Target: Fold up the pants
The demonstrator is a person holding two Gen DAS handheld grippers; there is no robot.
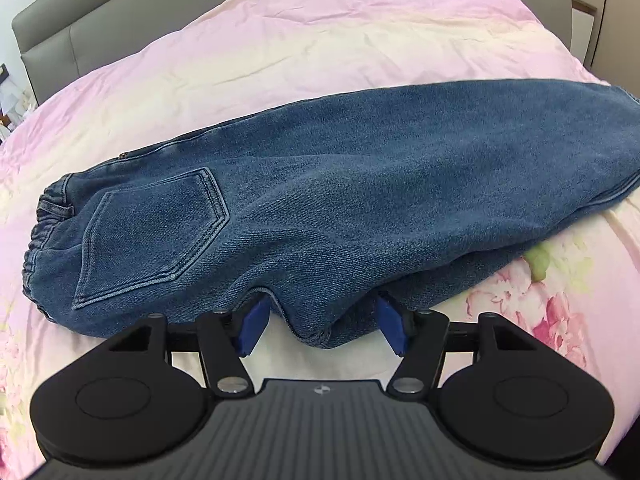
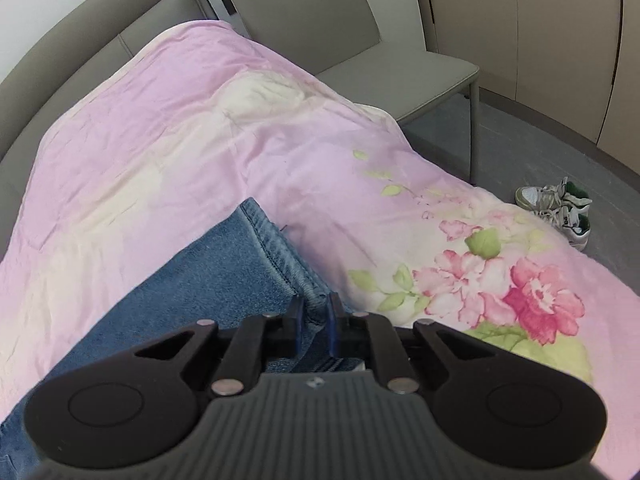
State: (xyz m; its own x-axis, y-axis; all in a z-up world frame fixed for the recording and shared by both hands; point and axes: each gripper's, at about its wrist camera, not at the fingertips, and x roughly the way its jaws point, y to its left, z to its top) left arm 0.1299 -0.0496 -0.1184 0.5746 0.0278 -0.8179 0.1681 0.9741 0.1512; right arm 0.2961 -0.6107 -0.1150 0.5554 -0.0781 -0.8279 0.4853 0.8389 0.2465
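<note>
We have the jeans folded leg over leg, lying across the bed. Our left tongs gape wide around the crotch bulge; our right tongs pinch the hem. The crosswise fold remains

pants lying lengthwise across the bed cover, waistband end to the left, leg ends to the right | headboard behind the cover | left gripper straddling the near edge fold | right gripper at the hem corner | chair beside the bed, sneakers on the floor right of it
</note>
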